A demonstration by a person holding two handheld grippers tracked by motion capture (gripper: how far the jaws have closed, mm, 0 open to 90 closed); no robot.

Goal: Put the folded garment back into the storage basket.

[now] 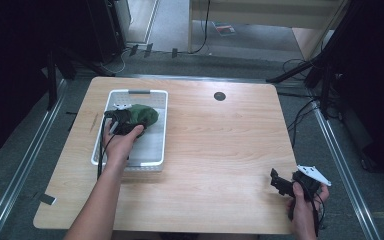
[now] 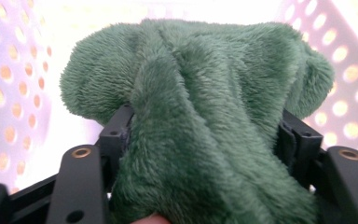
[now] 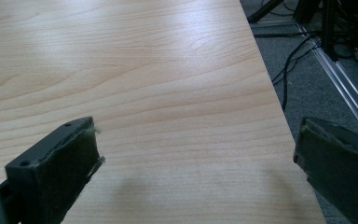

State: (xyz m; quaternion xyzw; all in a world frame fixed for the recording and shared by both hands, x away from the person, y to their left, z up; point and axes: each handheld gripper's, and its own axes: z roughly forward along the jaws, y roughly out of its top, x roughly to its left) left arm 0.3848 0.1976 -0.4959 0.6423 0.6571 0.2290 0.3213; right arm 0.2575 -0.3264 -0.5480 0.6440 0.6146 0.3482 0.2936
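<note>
High view, from the left: my left gripper (image 1: 125,119) sits inside the white plastic basket with holes (image 1: 158,150), which rests on the light wooden table (image 1: 220,145). The fluffy green cloth (image 2: 200,107) lies bunched between its jaws, touching both. Far right, my right gripper (image 1: 280,181) hangs open and empty over the table's edge.

A soft, fuzzy green cloth (image 1: 142,115) lay bunched up in a lump inside the white basket (image 1: 158,145) with little holes, toward its far end. It was all folds and wrinkles.
</note>
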